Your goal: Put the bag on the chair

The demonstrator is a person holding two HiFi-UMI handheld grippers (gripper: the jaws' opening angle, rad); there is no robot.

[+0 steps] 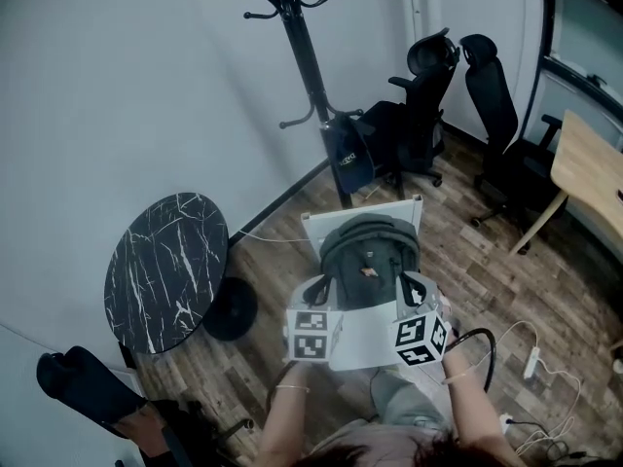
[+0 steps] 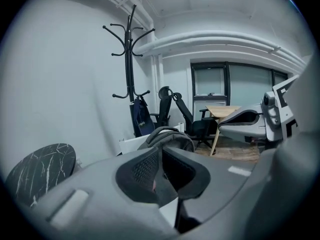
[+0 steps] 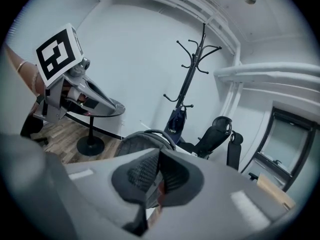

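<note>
A grey backpack (image 1: 370, 261) stands upright on a white chair (image 1: 362, 221), its top handle towards the backrest. My left gripper (image 1: 317, 290) is at the bag's lower left side and my right gripper (image 1: 414, 292) at its lower right. In the left gripper view the left gripper (image 2: 160, 171) is shut, with a grey strap of the backpack (image 2: 167, 138) pinched between the pads. The right gripper view shows the right gripper (image 3: 159, 176) closed the same way on a strap, with the backpack (image 3: 142, 143) just beyond it.
A black coat stand (image 1: 302, 56) with a dark blue bag (image 1: 348, 156) hanging low stands behind the chair. A round marble table (image 1: 165, 270) is at the left. Two black office chairs (image 1: 419, 115) and a wooden desk (image 1: 589, 178) are at the right. Cables and a power strip (image 1: 531, 363) lie on the floor.
</note>
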